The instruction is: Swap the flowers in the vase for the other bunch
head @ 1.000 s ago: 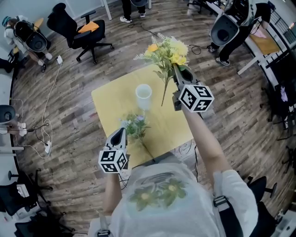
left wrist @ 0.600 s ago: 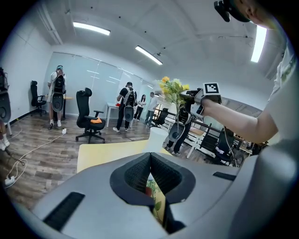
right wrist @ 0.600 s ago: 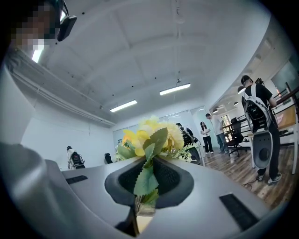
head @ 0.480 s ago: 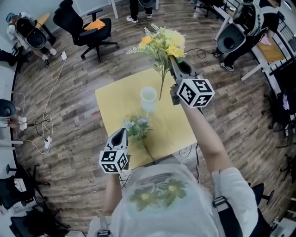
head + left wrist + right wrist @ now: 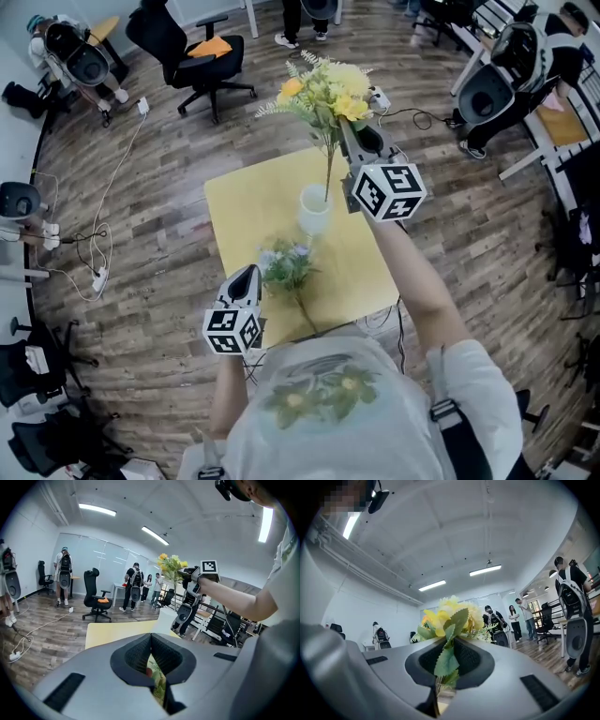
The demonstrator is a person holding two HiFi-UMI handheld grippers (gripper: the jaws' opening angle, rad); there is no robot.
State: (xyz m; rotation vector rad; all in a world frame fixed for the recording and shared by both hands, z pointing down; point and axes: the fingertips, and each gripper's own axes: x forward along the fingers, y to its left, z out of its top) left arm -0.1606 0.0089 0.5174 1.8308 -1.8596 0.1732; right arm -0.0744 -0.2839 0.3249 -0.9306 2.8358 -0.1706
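Vase: The white vase (image 5: 314, 210) stands near the middle of the yellow table (image 5: 246, 202). No bunch stands in it on its own.
Yellow bunch: The yellow flowers (image 5: 328, 86) are up in the air above the vase. Their long stem hangs down, and its end is right at the mouth of the vase. I cannot tell if the end is inside.
Blue bunch: The pale blue flowers (image 5: 284, 265) are down low by the front edge of the table, near the vase. I cannot tell if they rest on the table.
Done so far: Each gripper has one bunch, and neither bunch sits in the vase.
Left to do: I think one bunch must go all the way down into the vase and the other must be put on the table. I cannot tell which one is meant to go in.
Right gripper: The right gripper (image 5: 345, 131) has its jaws almost together. They pinch the stem and leaves of the yellow flowers just under the blooms.
Left gripper: The left gripper (image 5: 247, 275) has its jaws closed on a green leafy bit of the pale blue flowers.
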